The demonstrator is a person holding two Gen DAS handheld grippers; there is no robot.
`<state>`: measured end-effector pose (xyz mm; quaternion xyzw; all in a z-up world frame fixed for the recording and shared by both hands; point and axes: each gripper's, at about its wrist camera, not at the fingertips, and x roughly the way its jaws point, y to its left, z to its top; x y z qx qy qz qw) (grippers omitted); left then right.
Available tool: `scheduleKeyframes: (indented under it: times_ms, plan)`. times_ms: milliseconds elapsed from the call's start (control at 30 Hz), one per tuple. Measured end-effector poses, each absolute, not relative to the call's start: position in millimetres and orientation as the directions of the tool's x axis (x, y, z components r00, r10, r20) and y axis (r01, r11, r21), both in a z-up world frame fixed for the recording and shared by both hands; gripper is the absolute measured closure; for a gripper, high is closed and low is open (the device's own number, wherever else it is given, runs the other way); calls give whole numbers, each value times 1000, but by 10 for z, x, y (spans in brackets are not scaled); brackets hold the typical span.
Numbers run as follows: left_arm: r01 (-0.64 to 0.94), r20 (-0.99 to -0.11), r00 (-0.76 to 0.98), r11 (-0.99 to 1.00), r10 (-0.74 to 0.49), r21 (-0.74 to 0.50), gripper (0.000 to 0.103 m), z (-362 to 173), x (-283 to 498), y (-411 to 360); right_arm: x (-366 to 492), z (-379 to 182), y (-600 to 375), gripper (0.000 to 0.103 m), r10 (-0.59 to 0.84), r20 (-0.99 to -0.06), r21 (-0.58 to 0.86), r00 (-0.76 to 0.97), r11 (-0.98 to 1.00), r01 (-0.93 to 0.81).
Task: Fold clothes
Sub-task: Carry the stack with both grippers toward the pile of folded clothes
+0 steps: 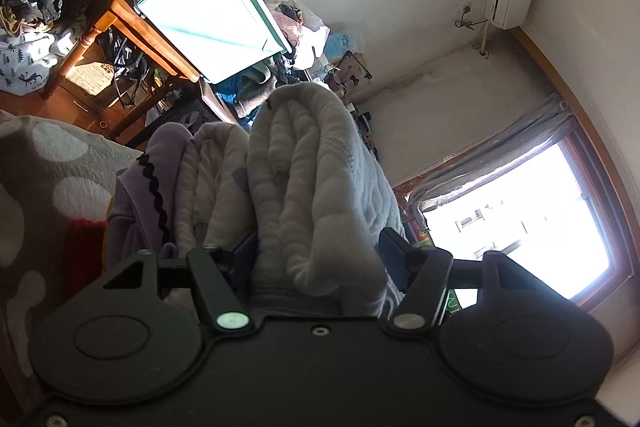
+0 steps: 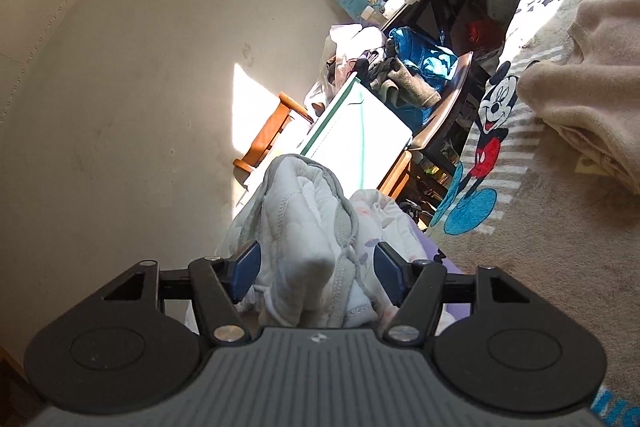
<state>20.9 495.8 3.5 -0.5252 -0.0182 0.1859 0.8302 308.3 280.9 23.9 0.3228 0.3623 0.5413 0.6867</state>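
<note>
A folded white quilted garment (image 1: 320,179) stands bunched between the two fingers of the left hand-held gripper (image 1: 316,251), rising straight ahead of it. The jaws stand partly open; the blue pads sit beside the cloth, a gap showing at the right pad, so they do not seem to press it. Just left of that gripper lies a lilac garment (image 1: 160,167) with black zigzag trim, on a grey bed blanket (image 1: 48,163) with pale spots.

The right hand-held gripper (image 2: 316,269) likewise has the white garment (image 2: 304,223) between its partly open jaws, with slivers of space beside both pads. To its right spreads the bed cover with a cartoon mouse print (image 2: 492,131), and farther right a beige sweater (image 2: 592,75) rests on it. Ahead of both grippers stands a green-edged white box (image 2: 360,131) on a wooden chair (image 2: 272,131).
</note>
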Motion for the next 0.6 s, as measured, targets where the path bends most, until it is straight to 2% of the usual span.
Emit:
scheduleKeyframes:
  times_ms: [167,233,267,367,433,500,533,567,600]
  plan:
    - [-303,-163,923,400,347,-865,34,126,83,4871,3025,406,2642,38,974,-145,811,176,219,-543]
    - [-311,-171,920,390,353,-867,33,137,79,4879,2980,452,2610,32,971,-157,791,181,234,-566]
    - [-313,-174,919,385,353,-868,33,149,90,4901,2965,464,2624,25,967,-170,777,190,250,-577]
    - [-343,-185,907,409,377,-846,33,228,130,4924,2975,485,2690,24,961,-176,773,215,270,-574]
    - [-367,-216,904,407,370,-837,43,241,185,4927,2993,468,2815,28,963,-165,775,211,259,-577]
    - [-392,-242,898,421,366,-818,61,230,252,4923,3007,433,2982,40,967,-165,771,196,250,-585]
    - [-404,-252,897,439,364,-803,65,223,295,4915,2998,369,3055,44,964,-189,771,184,262,-580]
    - [-404,-254,899,450,358,-796,69,225,317,4905,2989,305,3127,55,962,-214,770,173,275,-576]
    - [-405,-255,900,462,353,-789,71,228,339,4895,2978,250,3180,60,959,-231,770,163,283,-571]
